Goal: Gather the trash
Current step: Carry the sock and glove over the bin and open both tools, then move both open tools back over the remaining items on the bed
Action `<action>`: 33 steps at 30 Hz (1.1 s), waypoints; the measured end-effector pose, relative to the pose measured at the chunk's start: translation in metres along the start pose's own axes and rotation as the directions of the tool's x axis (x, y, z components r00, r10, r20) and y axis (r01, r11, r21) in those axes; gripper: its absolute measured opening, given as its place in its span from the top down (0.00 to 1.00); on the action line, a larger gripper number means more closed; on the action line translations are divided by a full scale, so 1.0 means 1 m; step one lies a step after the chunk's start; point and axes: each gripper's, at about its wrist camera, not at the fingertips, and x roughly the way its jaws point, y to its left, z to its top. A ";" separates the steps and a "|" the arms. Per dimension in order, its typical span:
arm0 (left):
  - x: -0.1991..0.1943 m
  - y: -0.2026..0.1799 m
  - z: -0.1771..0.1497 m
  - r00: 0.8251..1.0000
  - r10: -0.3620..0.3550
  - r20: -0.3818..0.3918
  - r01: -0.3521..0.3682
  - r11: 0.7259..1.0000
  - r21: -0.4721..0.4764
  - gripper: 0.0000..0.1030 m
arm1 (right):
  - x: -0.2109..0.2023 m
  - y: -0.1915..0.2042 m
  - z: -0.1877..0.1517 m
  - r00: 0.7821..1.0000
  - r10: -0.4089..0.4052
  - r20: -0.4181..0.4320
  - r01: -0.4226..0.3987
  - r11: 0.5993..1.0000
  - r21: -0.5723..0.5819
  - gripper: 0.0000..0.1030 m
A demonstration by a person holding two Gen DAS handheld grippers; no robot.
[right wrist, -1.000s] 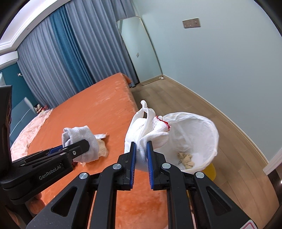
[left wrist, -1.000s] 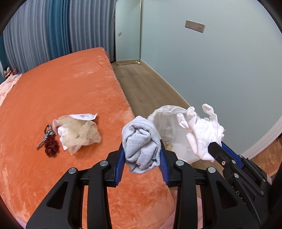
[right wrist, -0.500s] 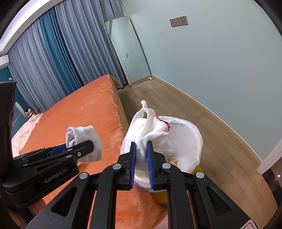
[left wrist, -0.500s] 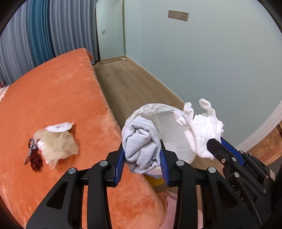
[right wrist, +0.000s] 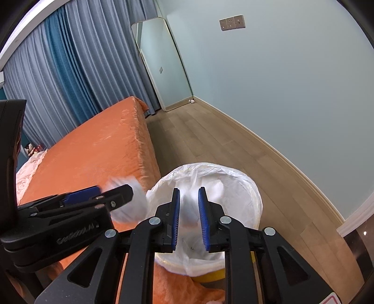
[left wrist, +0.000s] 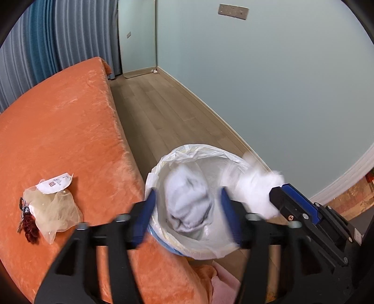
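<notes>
Trash bin (left wrist: pixel 187 154): round, lined with thin crinkled white plastic; stands on the wood floor just beside the bed edge, under both grippers.
Grey sock (left wrist: pixel 188 203): soft knit bundle, motion-blurred, between the spread fingers of the left gripper (left wrist: pixel 189 217) and over the bin mouth; no pad seems to touch it.
Left gripper state: jaws wide apart, blue pads blurred.
White glove (left wrist: pixel 257 189): soft cotton lump, blurred, at the tip of the right gripper (right wrist: pixel 189 210), over the bin's right rim.
Right gripper state: jaws parted, blue ribbed pads sharp; blurred white cloth in the gap, can't tell if a pad touches it.
Bed (left wrist: pixel 58 121): plush orange velvet cover, rounded edge.
Left on bed: crumpled translucent beige bag (left wrist: pixel 53 210) with a white printed label (left wrist: pixel 56 182) on top; dark red tassel with keys (left wrist: pixel 26 224) touching its left side.
Floor (left wrist: pixel 163 112): light wood planks, pale skirting along a matte blue-green wall.
Left view only: bag, label, tassel, inside of the bin liner, pink cloth (left wrist: pixel 224 283) by the bin base.
Right view only: yellow bin body (right wrist: pixel 210 277) under the liner, rounded leaning mirror (right wrist: pixel 163 63), pleated blue-grey curtains (right wrist: pixel 58 77), 3-gang wall switch plate (right wrist: pixel 231 22) seen clearly.
</notes>
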 end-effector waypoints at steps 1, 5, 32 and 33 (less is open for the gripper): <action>-0.001 0.002 0.001 1.000 0.000 0.010 0.001 1.000 -0.010 0.37 | 0.001 0.000 0.001 1.000 -0.003 -0.001 0.003 1.000 0.000 0.82; -0.002 0.010 0.001 1.000 0.005 0.014 -0.005 1.000 -0.019 0.37 | 0.000 0.002 -0.002 1.000 -0.010 -0.004 0.010 1.000 0.001 0.82; -0.069 0.163 -0.063 0.990 0.139 0.015 -0.128 0.942 -0.312 0.37 | -0.006 0.123 -0.036 0.991 0.094 -0.090 -0.106 0.986 -0.131 0.70; -0.071 0.167 -0.065 0.989 0.147 0.015 -0.134 0.938 -0.318 0.37 | -0.005 0.127 -0.038 0.991 0.096 -0.092 -0.108 0.985 -0.135 0.69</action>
